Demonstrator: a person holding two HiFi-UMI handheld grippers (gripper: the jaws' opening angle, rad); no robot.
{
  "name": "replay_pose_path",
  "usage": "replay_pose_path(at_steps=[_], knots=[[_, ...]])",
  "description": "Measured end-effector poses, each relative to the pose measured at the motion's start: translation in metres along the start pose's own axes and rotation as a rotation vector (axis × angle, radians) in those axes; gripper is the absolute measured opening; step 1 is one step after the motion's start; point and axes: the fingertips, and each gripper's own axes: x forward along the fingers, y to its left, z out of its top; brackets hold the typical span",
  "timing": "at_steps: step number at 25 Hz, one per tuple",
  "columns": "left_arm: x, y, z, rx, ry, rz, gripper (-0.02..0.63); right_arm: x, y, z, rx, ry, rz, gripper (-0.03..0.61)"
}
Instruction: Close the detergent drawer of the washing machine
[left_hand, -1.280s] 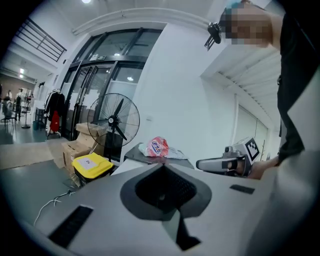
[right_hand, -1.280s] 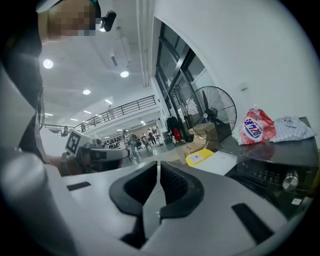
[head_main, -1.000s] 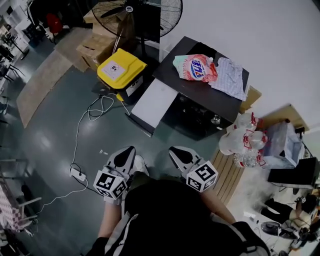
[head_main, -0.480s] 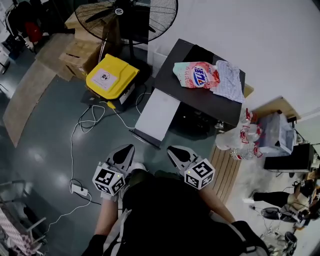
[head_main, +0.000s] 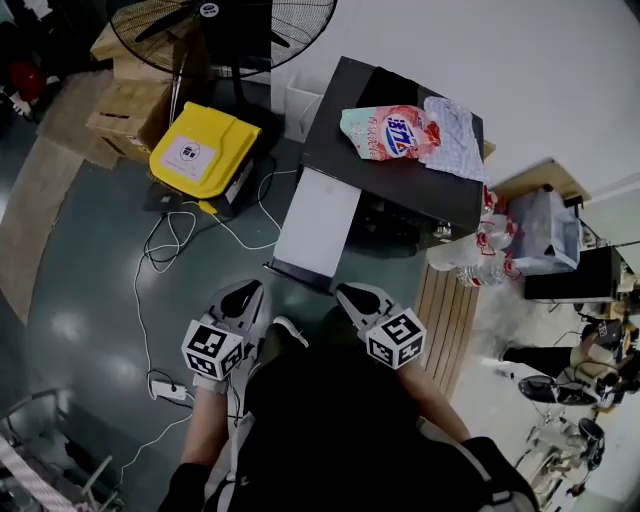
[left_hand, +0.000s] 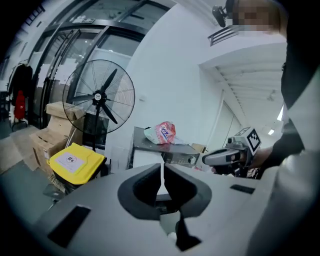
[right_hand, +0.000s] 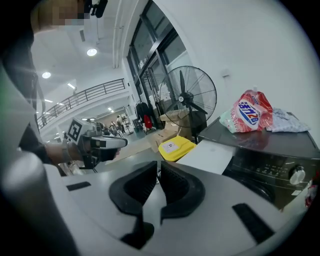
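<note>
Washer (head_main: 345, 150) nearer now, 12 o'clock. Left hand-held gripper (head_main: 243, 300), right hand-held gripper (head_main: 352, 297) pressed together, empty. Drawer not yet reached.

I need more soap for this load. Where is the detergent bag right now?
In the head view, the detergent bag lies on top of the dark washing machine, upper centre, with a patterned cloth right beside it on the picture's right.

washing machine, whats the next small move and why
Probably carry the right tool forward toward the white panel jutting from the washing machine's front: that tool is shut on nothing and hangs near the person's body, well short of it.
</note>
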Motion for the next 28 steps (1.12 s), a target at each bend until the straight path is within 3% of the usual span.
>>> replay_pose_path(at_steps=[8, 14, 17, 22, 28], knots=[[0.03, 0.015, -0.035, 0.018, 0.147, -0.058, 0.012, 0.016, -0.017, -0.035, -0.007, 0.094, -0.03, 0.032], [0.058, 0.024, -0.062, 0.083, 0.273, -0.051, 0.014, 0.031, -0.034, -0.068, -0.032, 0.183, -0.016, 0.032], [0.068, 0.027, -0.081, 0.099, 0.354, -0.06, 0.045, 0.035, -0.041, -0.087, -0.046, 0.241, -0.011, 0.053], [0.083, 0.036, -0.112, 0.238, 0.486, -0.054, 0.1, 0.042, -0.046, -0.116, -0.039, 0.296, 0.014, 0.1], [0.095, 0.043, -0.137, 0.321, 0.6, -0.065, 0.152, 0.047, -0.05, -0.139, -0.038, 0.368, 0.05, 0.127]])
